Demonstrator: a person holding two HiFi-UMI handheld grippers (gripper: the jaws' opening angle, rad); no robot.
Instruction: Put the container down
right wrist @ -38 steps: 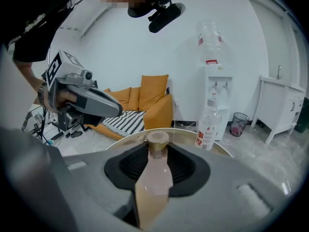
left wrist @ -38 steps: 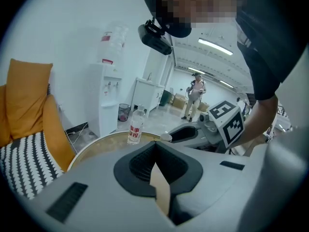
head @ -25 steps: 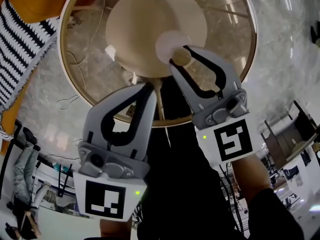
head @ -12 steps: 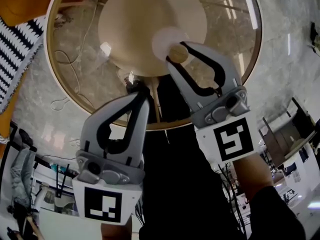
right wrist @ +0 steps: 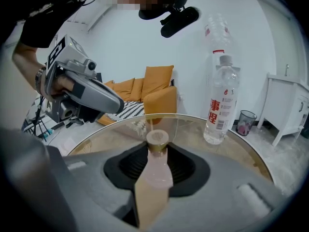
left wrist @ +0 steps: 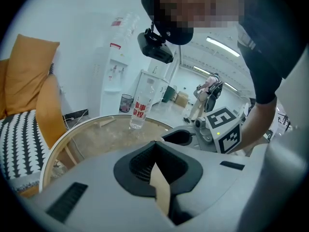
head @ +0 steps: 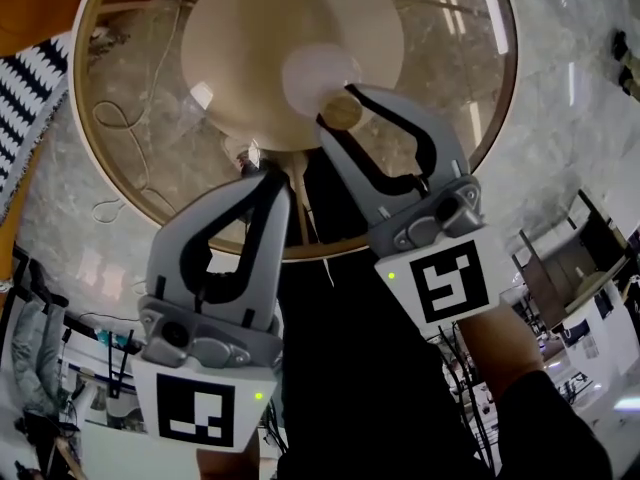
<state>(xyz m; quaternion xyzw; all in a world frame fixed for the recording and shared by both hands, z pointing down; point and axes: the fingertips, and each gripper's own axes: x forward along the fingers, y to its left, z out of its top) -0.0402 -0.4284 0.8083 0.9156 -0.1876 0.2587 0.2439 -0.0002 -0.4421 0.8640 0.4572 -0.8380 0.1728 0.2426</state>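
A small pale pink container (head: 316,76) with a gold cap (head: 341,111) is over the round glass table (head: 100,206). My right gripper (head: 337,114) is shut on it just below the cap. Whether its base touches the glass I cannot tell. In the right gripper view the container (right wrist: 155,170) stands upright between the jaws of my right gripper (right wrist: 157,153), its cap (right wrist: 157,138) on top. My left gripper (head: 266,171) hangs near the table's front rim, to the left of the right one, shut and empty. In its own view my left gripper (left wrist: 155,151) has nothing between its jaws.
A tall clear water bottle (right wrist: 219,105) with red print stands on the far side of the glass, and is also the bottle (left wrist: 141,105) in the left gripper view. A cream round base (head: 260,28) lies under the glass. An orange sofa (right wrist: 154,93) stands behind the table, and a bin (right wrist: 245,121) beside it.
The whole scene has drifted left and down in the head view. Both grippers keep their stance, and the right one still holds the container over the same spot.
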